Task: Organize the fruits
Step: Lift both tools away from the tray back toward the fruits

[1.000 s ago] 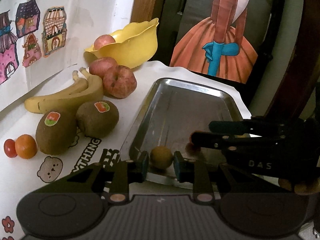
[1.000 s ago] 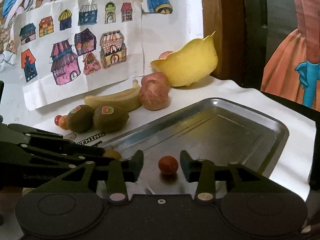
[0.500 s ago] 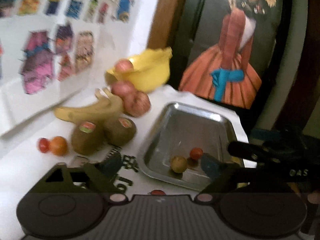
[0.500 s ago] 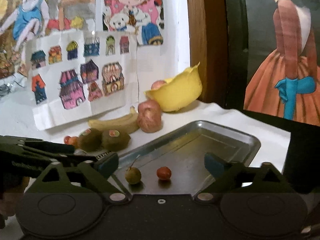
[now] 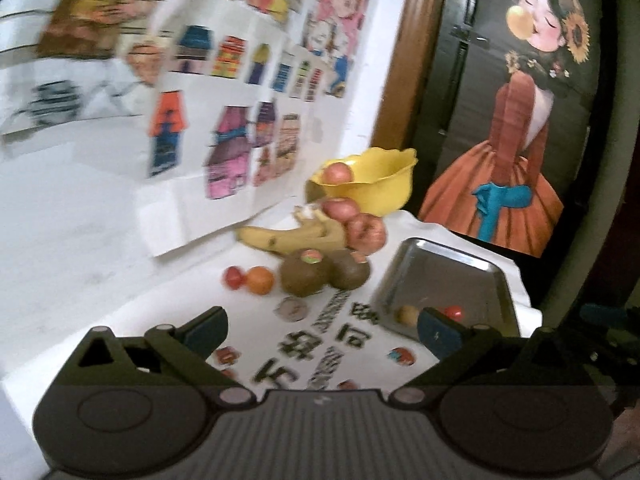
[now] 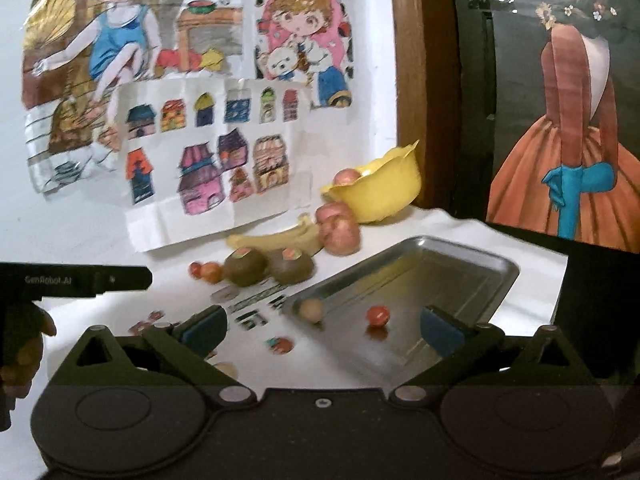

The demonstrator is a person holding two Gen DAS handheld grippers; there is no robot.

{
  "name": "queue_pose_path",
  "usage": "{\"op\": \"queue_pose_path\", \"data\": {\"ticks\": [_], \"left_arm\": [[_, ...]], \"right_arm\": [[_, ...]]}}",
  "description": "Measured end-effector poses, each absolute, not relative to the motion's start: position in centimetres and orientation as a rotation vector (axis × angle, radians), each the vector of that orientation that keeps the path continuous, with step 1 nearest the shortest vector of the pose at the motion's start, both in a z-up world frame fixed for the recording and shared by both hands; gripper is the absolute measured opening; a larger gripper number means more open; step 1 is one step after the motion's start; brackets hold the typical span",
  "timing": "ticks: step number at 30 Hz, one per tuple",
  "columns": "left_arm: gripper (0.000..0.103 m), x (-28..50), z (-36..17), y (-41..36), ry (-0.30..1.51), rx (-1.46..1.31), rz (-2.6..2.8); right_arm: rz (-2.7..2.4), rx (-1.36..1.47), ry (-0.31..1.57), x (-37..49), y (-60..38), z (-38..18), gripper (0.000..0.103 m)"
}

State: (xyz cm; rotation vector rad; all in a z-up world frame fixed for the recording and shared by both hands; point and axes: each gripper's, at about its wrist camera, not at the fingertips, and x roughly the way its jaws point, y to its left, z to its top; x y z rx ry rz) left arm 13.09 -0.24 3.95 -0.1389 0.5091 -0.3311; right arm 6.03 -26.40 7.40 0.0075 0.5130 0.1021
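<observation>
Steel tray at my two o'clock holds a tan fruit and a red one; both my grippers gape, empty. Kiwis wait at eleven; I'd grip them gently around the middle.

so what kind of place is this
Probably a home, perhaps a child's room or play corner: coloured drawings taped to the wall, a cartoon-print tablecloth, and fruit beside a metal tray.

Yellow bowl — silver tray
</observation>
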Motion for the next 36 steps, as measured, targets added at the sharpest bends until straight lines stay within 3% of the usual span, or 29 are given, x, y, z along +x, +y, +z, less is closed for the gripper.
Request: {"op": "queue_pose_path", "data": {"ticks": [19, 36], "left_arm": [[0.103, 10.5, 1.6, 7.3, 0.547, -0.136, -0.195], [0.103, 15.9, 1.8, 6.3, 0.562, 0.004, -0.206]], "right_arm": [[0.192, -0.051, 0.694, 6.7, -18.0, 4.7, 0.102], [0.197, -0.144, 0.662, 12.8, -18.0, 3.8, 0.102]]}}
